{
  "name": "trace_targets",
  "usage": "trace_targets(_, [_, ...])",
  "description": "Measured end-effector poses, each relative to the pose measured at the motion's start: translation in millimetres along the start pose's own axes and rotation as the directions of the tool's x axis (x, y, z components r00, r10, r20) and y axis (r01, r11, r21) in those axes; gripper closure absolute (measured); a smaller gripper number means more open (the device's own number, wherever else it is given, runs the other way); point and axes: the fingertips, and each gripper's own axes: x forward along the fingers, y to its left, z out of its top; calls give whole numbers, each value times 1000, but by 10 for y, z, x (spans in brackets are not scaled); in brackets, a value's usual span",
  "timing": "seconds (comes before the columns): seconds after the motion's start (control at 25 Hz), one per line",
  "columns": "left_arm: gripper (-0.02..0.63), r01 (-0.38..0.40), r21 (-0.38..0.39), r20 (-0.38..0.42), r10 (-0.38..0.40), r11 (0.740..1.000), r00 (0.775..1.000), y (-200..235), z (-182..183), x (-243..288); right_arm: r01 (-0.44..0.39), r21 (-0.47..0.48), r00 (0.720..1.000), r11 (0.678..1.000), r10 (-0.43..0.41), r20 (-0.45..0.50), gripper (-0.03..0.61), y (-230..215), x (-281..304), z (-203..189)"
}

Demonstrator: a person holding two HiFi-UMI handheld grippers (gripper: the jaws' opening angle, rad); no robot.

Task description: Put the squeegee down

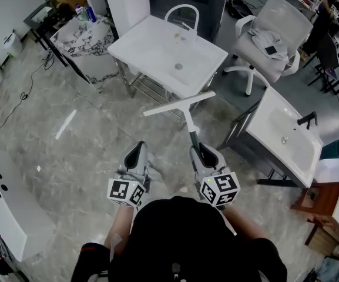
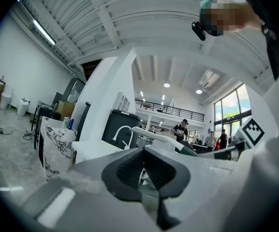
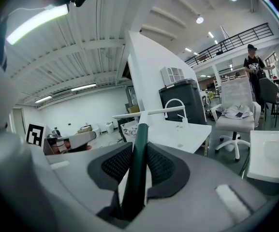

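Right tool [image 3: 138, 161] clamped on squeegee [image 1: 181, 106], our pads on its dark green handle. White blade sits crosswise out front, in air over floor [image 1: 69, 151], near white sink counter [image 1: 151, 49]. Left tool [image 2: 143, 173] narrow, jaws drawn together, nothing between. We hold both tools side by side, apart, ahead of us. Second sink [image 1: 287, 140] at right; chair [image 1: 278, 34] beyond.

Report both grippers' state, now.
Left gripper: closed, nothing between the jaws.
Right gripper: closed on the squeegee, gripping its handle.
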Motion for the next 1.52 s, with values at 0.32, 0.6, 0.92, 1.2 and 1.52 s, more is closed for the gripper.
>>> trace_targets(0.32, [612, 18, 27, 16, -18, 999, 1000, 545, 274, 466, 28, 10, 999, 1000, -28, 17, 479, 42, 629, 307])
trace_targets(0.6, [612, 32, 17, 13, -32, 999, 999, 1068, 365, 815, 39, 12, 999, 999, -39, 3, 479, 60, 1308, 465])
trace_targets(0.92, [612, 36, 52, 12, -36, 998, 999, 1806, 648, 992, 28, 25, 1000, 999, -28, 8, 479, 338, 2163, 657])
trace_targets(1.2, [612, -4, 66, 10, 3, 998, 1000, 2473, 797, 1019, 6, 18, 1000, 1000, -6, 3, 479, 637, 2704, 690])
trace_targets(1.52, [612, -6, 48, 2, 6, 999, 1000, 2716, 865, 1228, 32, 36, 999, 999, -31, -22, 479, 537, 3010, 792])
